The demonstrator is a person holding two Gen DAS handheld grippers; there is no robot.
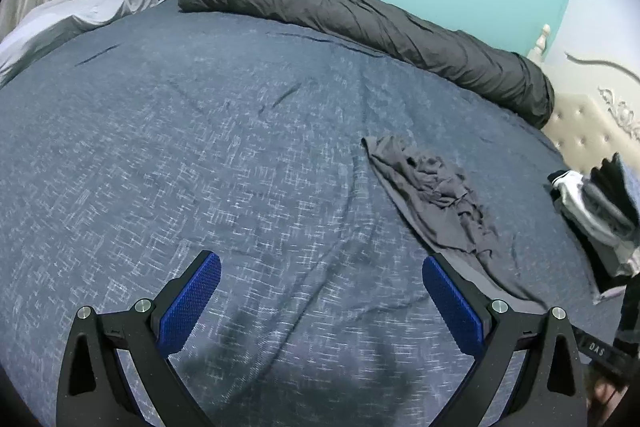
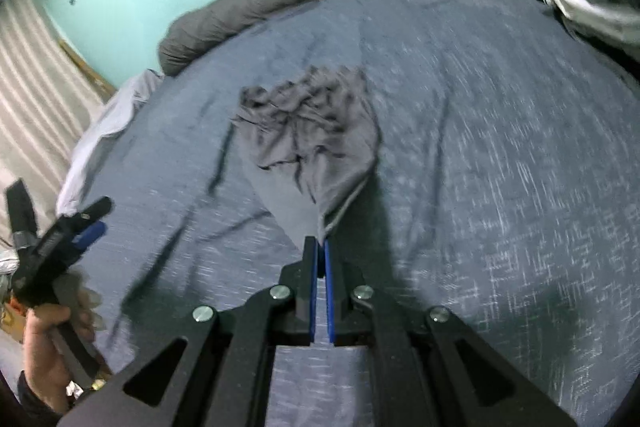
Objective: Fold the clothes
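Bed [image 1: 200, 147] with blue flecked cover serves as the work surface. Grey garment [image 2: 308, 131] lies crumpled mid-bed, right of centre in the left wrist view [image 1: 432, 195], one end drawn out to a point toward the near edge. Right gripper [image 2: 321, 247] has its fingers closed on that pointed end; cloth visibly pinched between the blue pads, the rest trailing away on the bed. Likely reason: pulling by one corner or hem drags the heap flat before any fold, so folding proper looks not yet begun. Left gripper [image 1: 320, 291] hangs over bare cover, left of the garment, fingers wide open, nothing between them; a hand [image 2: 48, 343] holds it, seen at the left edge of the right wrist view. Probably waiting to take a second corner. Rolled dark duvet [image 1: 360, 27] lies along the far side, out of the way. Clothes pile [image 1: 592, 211] sits at the far right edge, separate from the garment, probably stock waiting or done. Writing: "DAS" on a dark strip [image 1: 600, 347] at near right; nothing else legible.
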